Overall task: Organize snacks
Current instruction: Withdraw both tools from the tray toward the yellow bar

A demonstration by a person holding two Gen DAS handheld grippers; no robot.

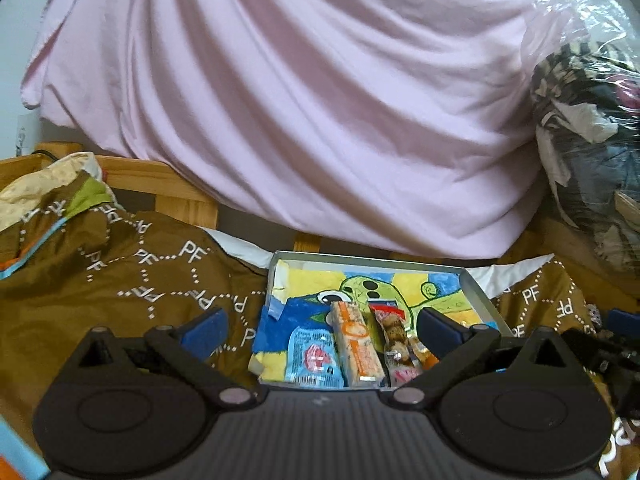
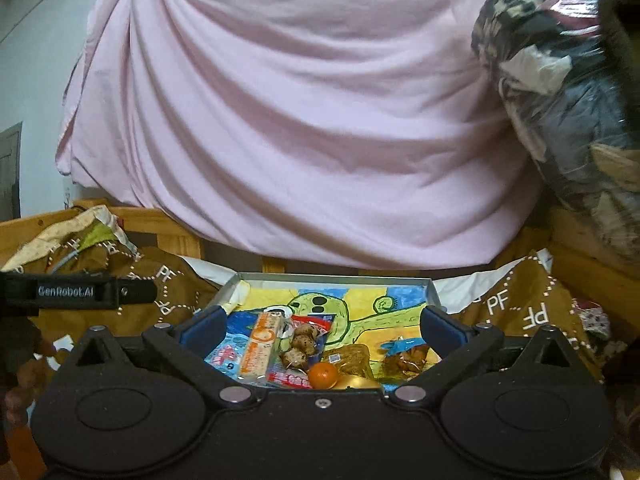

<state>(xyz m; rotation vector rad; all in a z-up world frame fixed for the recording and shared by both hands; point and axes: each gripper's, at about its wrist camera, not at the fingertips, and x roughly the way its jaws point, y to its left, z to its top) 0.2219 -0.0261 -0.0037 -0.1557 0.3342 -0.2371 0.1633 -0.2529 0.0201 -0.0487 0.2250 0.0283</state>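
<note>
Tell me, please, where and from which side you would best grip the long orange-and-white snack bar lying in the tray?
Probably across its narrow width near the middle, coming down from above. The orange-and-white bar lies flat in the tray, long axis running away from the camera, so its long sides suit the fingers. The blue packet and the clear bag of brown pieces crowd both sides.

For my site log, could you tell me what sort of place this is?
Probably a bedroom: a wooden bed frame, a heap of pink bedding and a brown bedspread under the snack tray.
</note>
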